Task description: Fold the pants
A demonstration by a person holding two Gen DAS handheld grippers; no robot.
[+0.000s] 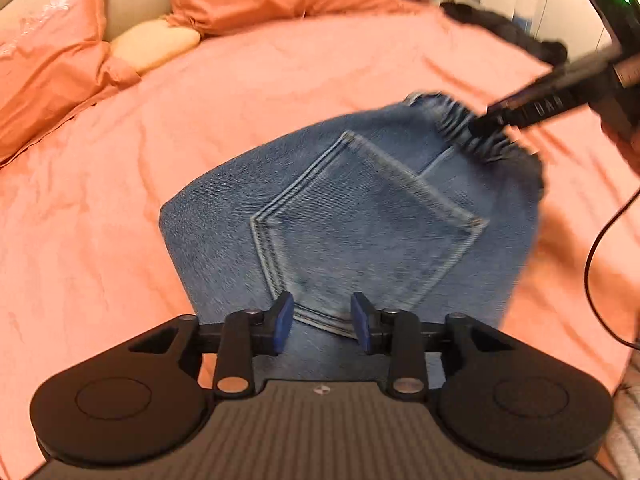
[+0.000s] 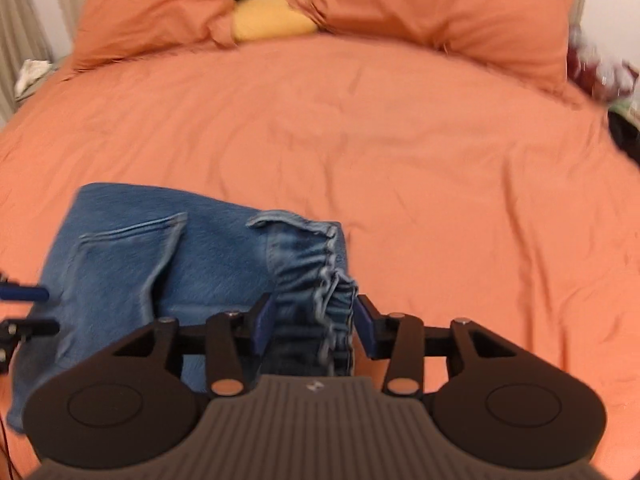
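With the jeans [image 1: 344, 216] folded on the bed [image 1: 280, 80], the final fold looks to be ending: the left gripper [image 1: 322, 322] stands part-open, gripping nothing, the right gripper [image 2: 314, 326] part-open around the waistband [image 2: 320, 280], and both should next lift clear.

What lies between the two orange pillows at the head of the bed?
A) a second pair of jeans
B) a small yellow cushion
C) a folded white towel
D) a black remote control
B: a small yellow cushion sits wedged between the two orange pillows, far behind the folded blue denim jeans.
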